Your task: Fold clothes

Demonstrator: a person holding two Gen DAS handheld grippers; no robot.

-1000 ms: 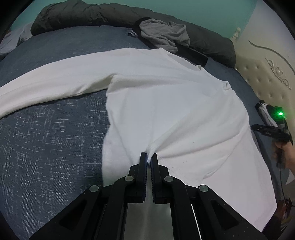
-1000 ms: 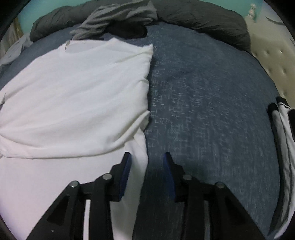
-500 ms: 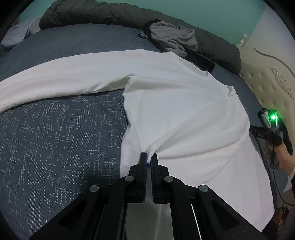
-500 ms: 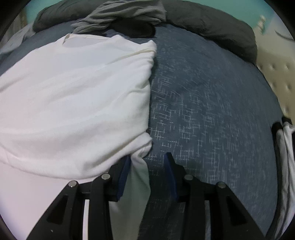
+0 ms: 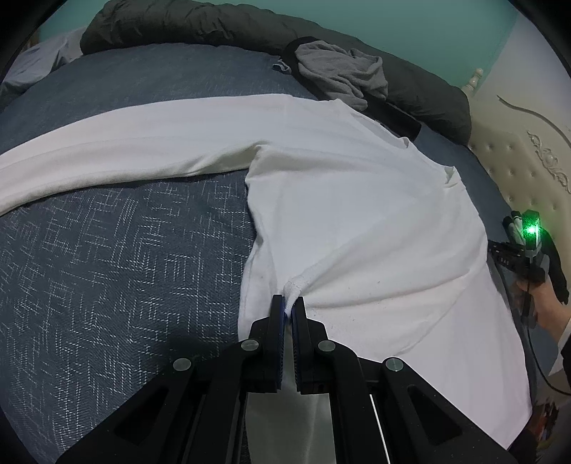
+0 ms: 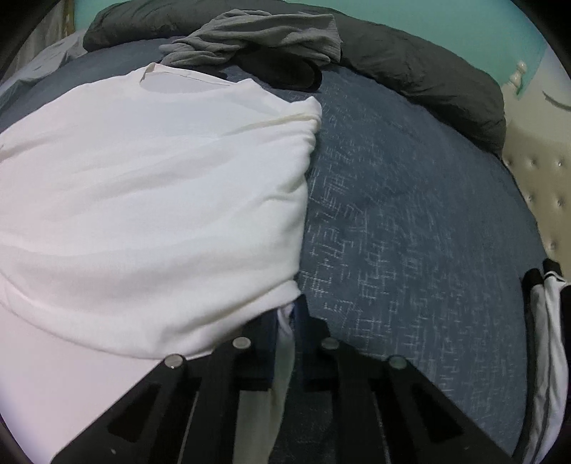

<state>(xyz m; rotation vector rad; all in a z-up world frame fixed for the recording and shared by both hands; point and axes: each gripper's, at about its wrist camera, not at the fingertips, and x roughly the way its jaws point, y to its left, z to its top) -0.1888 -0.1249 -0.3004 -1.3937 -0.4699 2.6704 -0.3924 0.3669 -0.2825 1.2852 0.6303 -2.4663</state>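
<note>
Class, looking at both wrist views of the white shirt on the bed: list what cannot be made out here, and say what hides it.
- Right tongs, right wrist view: the grip is blurred and covered by the white shirt.
- Shirt's left sleeve end, left wrist view: cut off by the left edge.
- Black-and-white garment, right wrist view: mostly cut off at the right edge.

Right tongs (image 6: 289, 314) tips under shirt (image 6: 150, 200)

One white long-sleeved shirt (image 5: 357, 200) at centre, one crumpled grey garment (image 5: 342, 71) at twelve o'clock, one dark rolled duvet (image 5: 214, 25), two black grippers (image 5: 287, 307).
</note>
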